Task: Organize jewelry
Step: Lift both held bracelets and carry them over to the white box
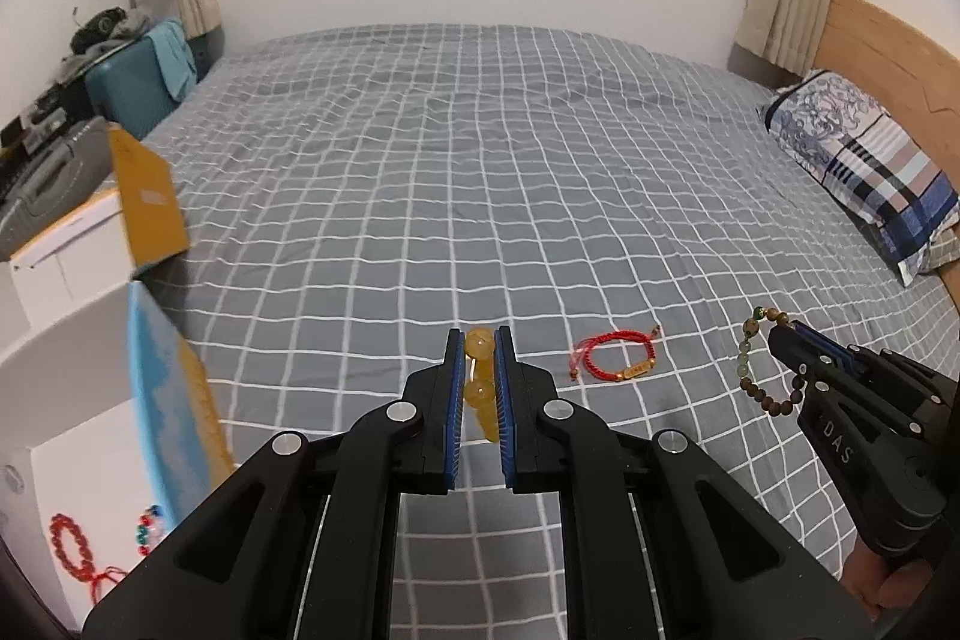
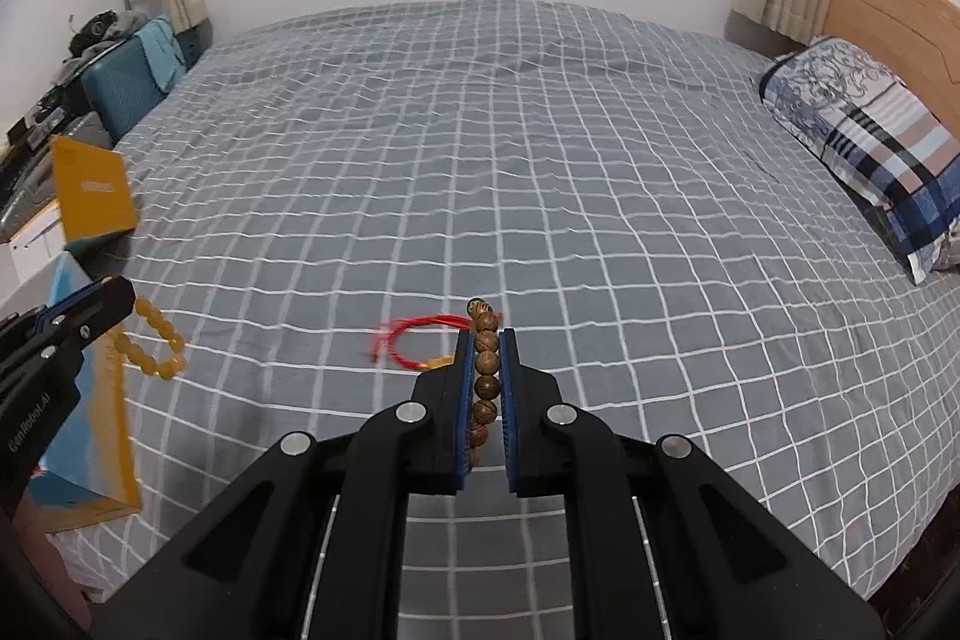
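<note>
Bed (image 1: 480, 130) in grey checked cover is filling both views; pillow (image 1: 864, 148) sitting at the headboard end.

White box (image 1: 66, 436) at the left edge of the left wrist view, lid (image 1: 174, 418) standing open. Inside it a red bead bracelet (image 1: 69, 550) and a multicoloured one (image 1: 147, 526) are already lying, so part of the sorting looks done.

Left gripper (image 1: 479, 340) is clamping a yellow bead bracelet (image 1: 479, 370), jaws closed on the beads, the rest of the loop dangling above the cover. Right gripper (image 2: 485, 334) is pinching a brown wooden bead bracelet (image 2: 485, 376), jaws closed on it too, one green bead showing at the tip.

Both held pieces are hanging clear of the bed, neither yet in the box.

Red cord bracelet (image 1: 615, 355) with a small gold bar is lying loose on the cover between the two grippers, untouched. Judging by this: two stored, two in transit, one left.
</note>
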A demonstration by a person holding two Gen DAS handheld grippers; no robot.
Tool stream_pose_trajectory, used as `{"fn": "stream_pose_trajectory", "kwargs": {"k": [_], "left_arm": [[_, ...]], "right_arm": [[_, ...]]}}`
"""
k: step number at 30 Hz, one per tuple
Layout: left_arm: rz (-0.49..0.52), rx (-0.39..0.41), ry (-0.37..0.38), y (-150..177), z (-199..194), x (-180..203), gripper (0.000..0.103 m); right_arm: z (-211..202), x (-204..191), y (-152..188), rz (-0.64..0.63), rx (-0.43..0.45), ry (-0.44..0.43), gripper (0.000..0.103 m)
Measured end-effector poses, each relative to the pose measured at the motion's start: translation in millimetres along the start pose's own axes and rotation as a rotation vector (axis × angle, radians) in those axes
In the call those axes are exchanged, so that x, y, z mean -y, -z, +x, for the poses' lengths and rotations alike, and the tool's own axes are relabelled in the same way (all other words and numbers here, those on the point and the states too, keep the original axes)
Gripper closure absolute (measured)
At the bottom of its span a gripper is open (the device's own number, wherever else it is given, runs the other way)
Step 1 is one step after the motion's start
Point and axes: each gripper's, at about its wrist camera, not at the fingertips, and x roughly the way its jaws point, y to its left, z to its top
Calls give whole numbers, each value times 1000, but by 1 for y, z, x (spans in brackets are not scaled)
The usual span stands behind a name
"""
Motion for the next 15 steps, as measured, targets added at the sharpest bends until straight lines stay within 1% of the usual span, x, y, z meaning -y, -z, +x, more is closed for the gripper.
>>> {"fn": "stream_pose_trajectory", "kwargs": {"k": [7, 15], "left_arm": [[-45, 19, -66, 0, -36, -40, 94], [-105, 35, -144, 6, -76, -98, 94]], "right_arm": [[-30, -43, -6, -39, 31, -50, 96], [-56, -103, -7, -98, 54, -114, 96]]}}
